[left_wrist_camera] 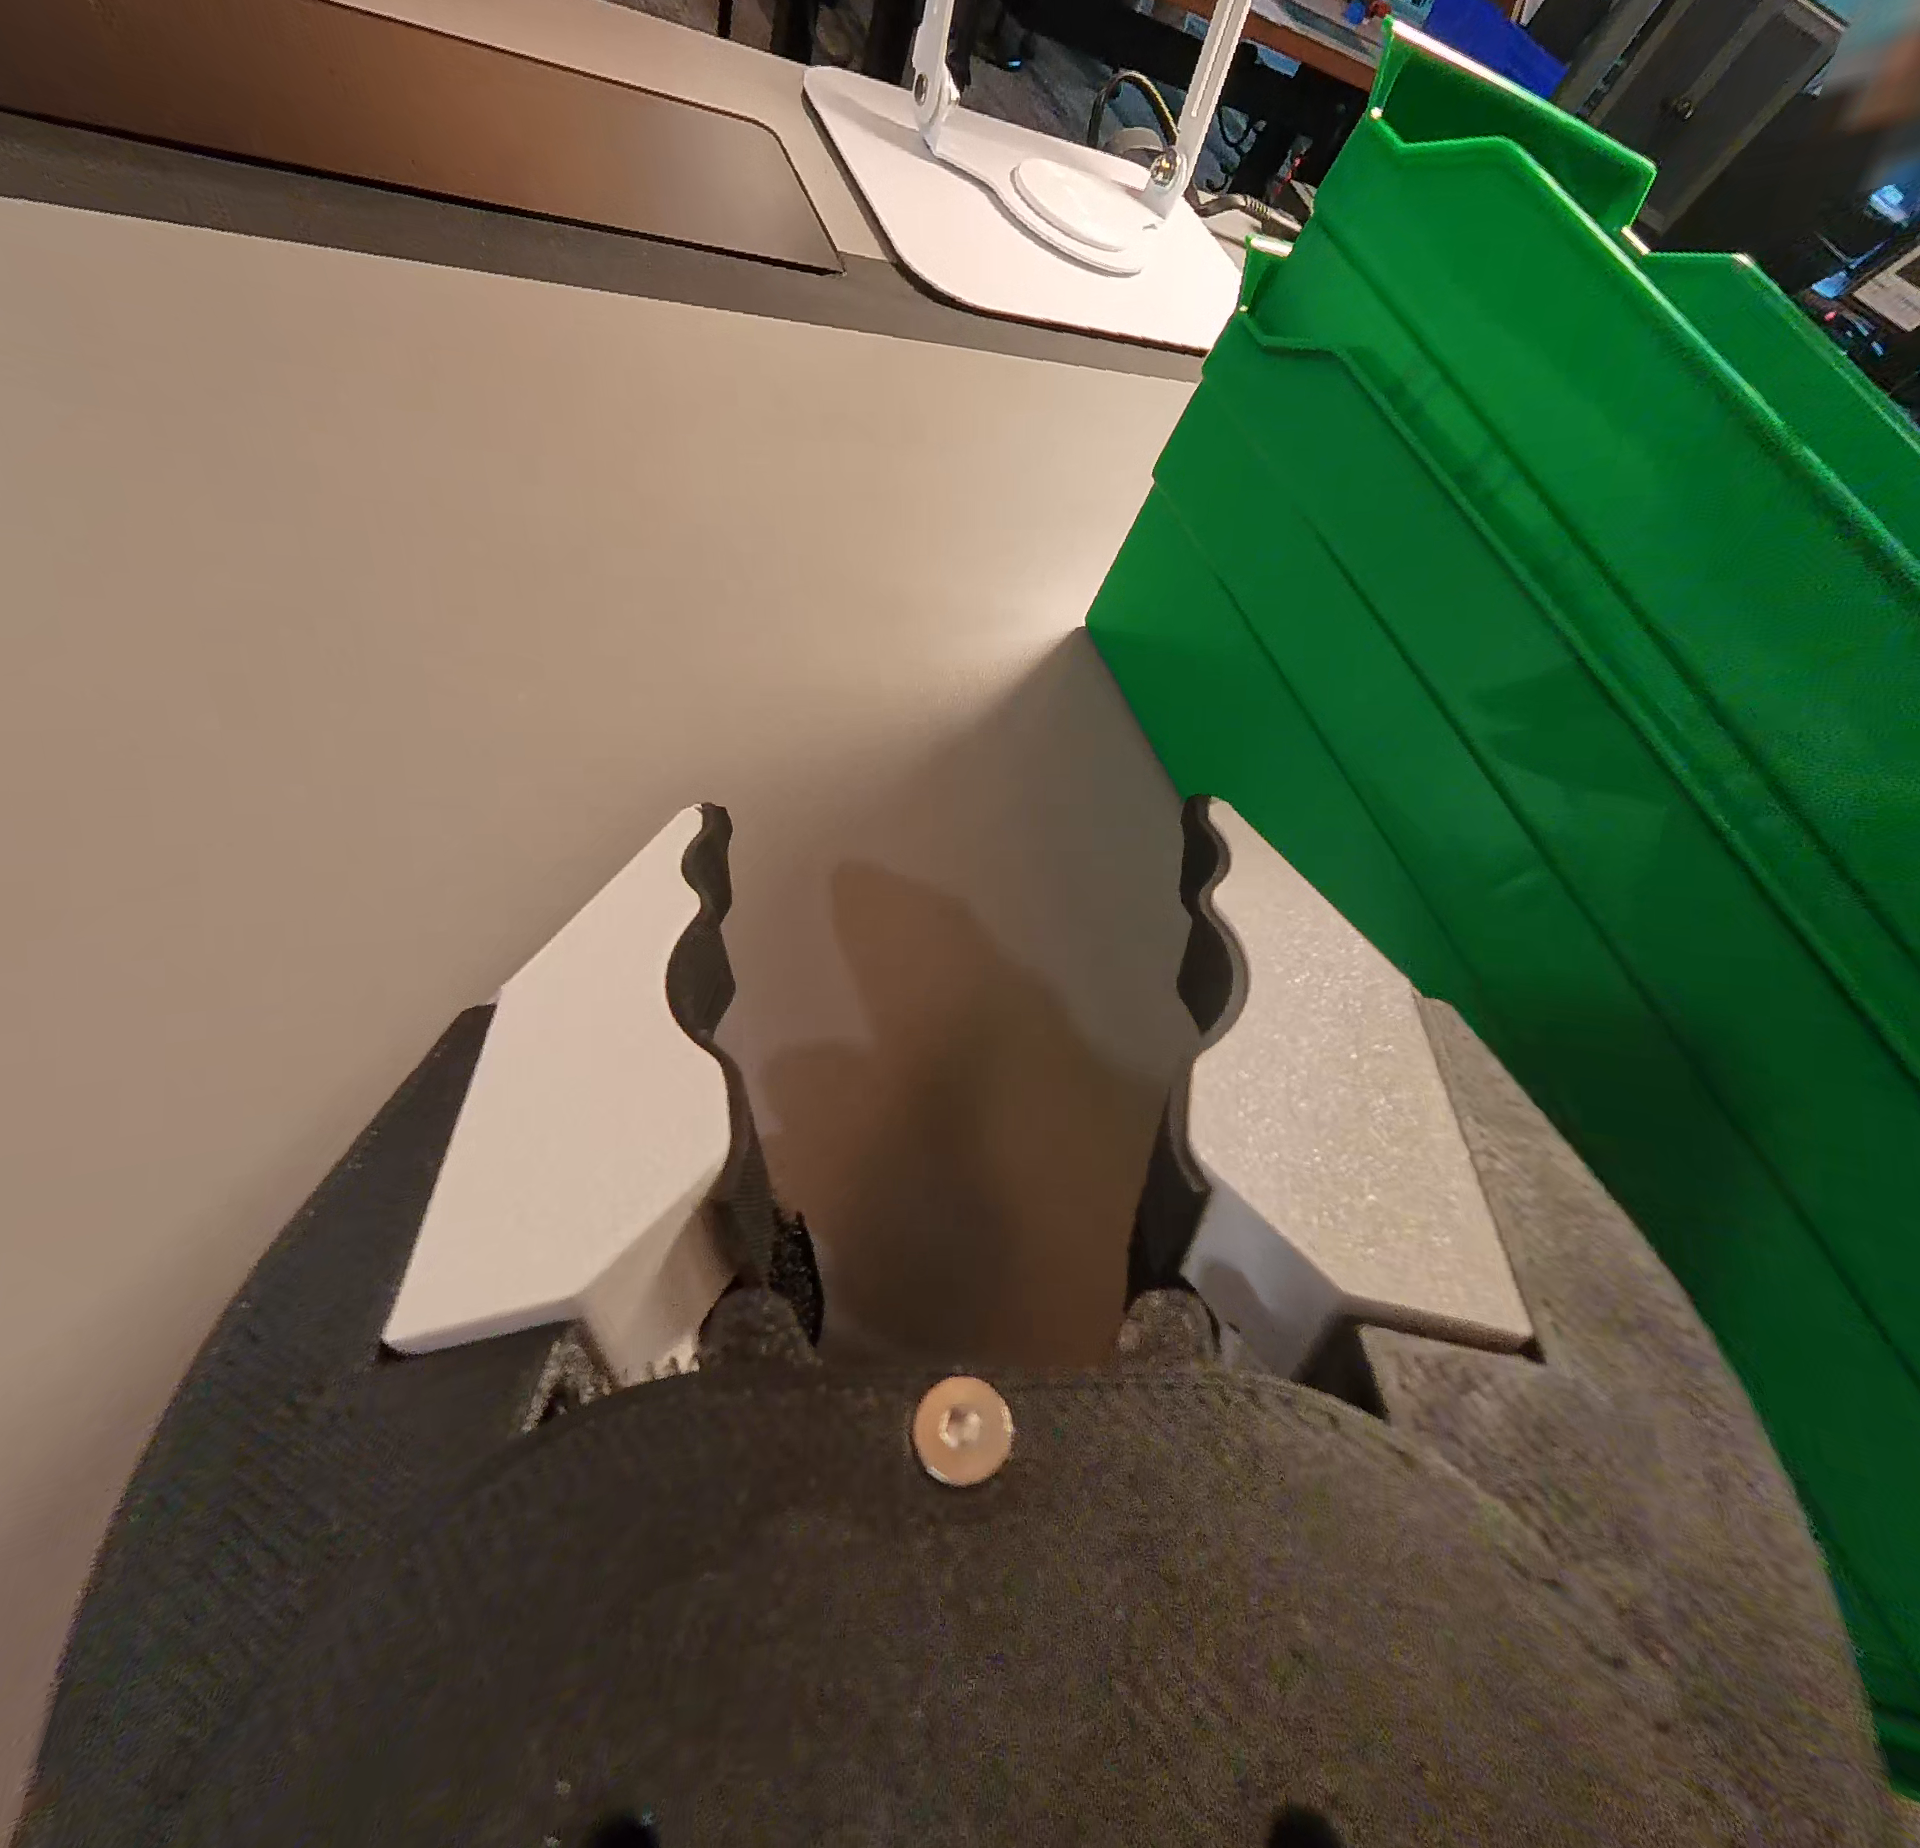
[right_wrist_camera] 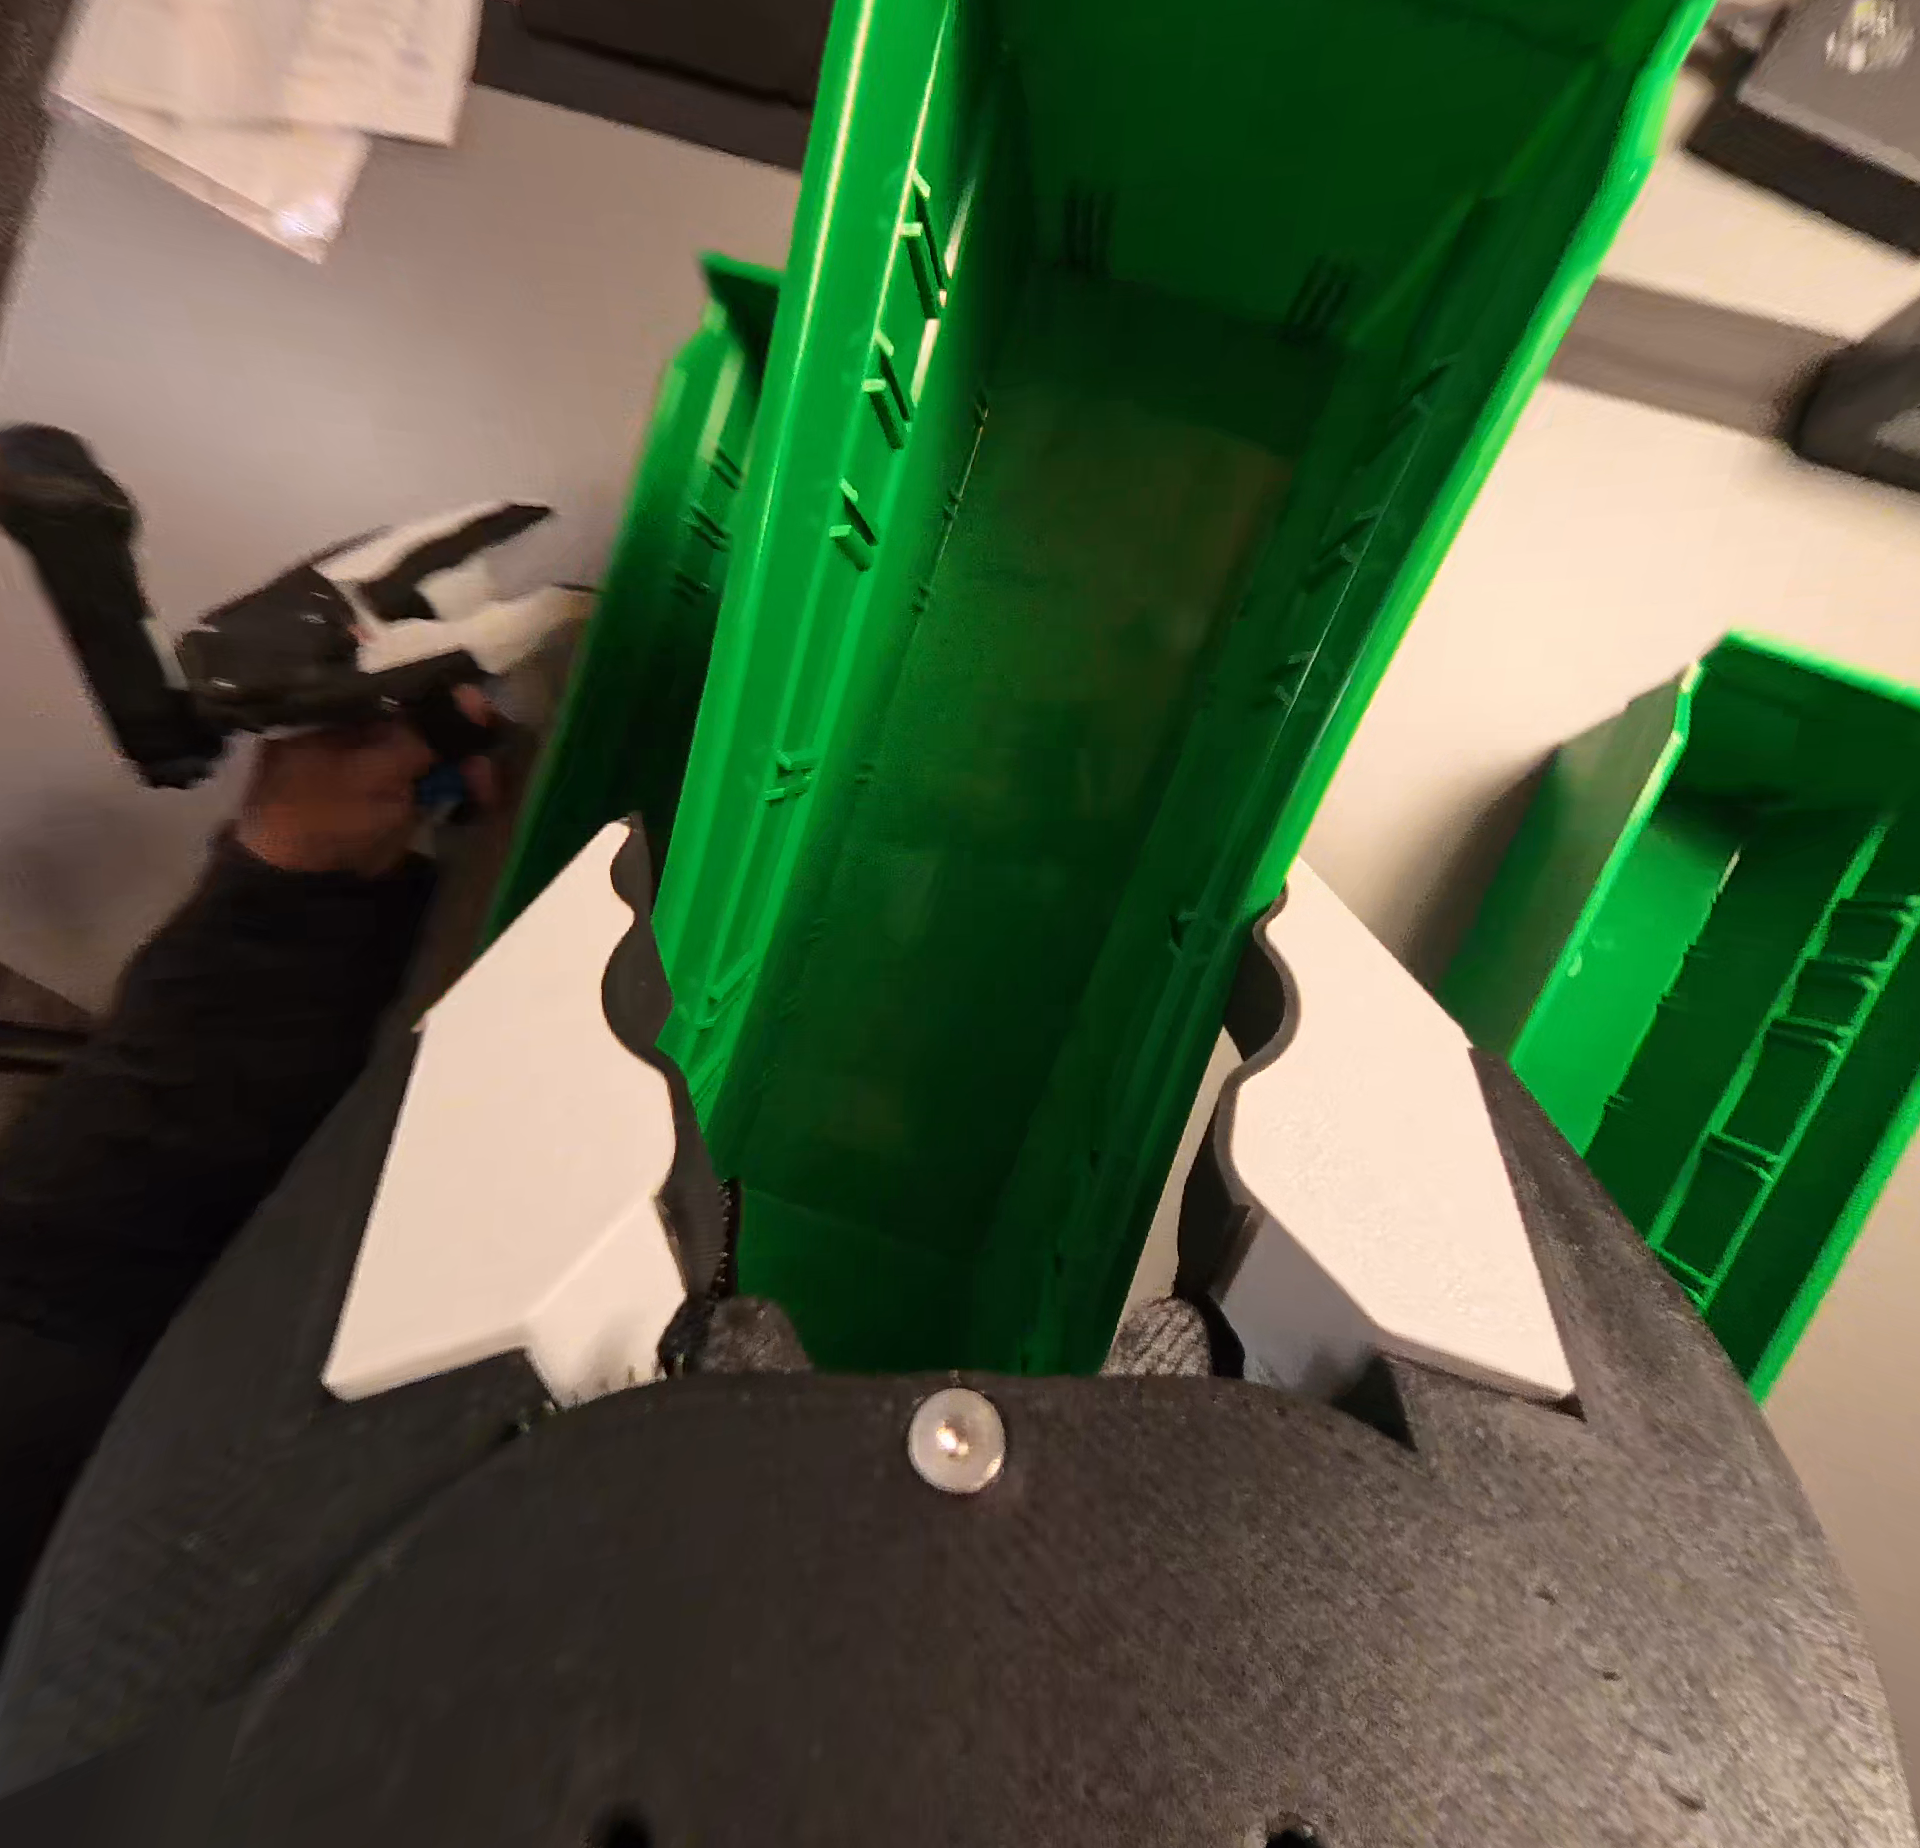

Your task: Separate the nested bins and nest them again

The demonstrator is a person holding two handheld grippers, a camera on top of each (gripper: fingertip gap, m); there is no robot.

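Glossy green ribbed bin (right_wrist_camera: 1039,655) pinched across its walls by right tongs (right_wrist_camera: 951,967), left tongs (left_wrist_camera: 956,863) spread, bare

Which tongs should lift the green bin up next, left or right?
Probably the right tongs: their pads already press both sides of the top green bin. The left tongs are open over bare table.

The green plastic bins nested in a stack (left_wrist_camera: 1507,572) stand on the light grey table (left_wrist_camera: 520,551), just right of the left tool (left_wrist_camera: 956,822). Behind them, near the table's far edge, sits a white flat lamp base (left_wrist_camera: 997,229). The right tool (right_wrist_camera: 956,894) has a long green plastic bin (right_wrist_camera: 1039,759) between its fingers. A single green plastic bin (right_wrist_camera: 1766,967) stands on the table to its right.
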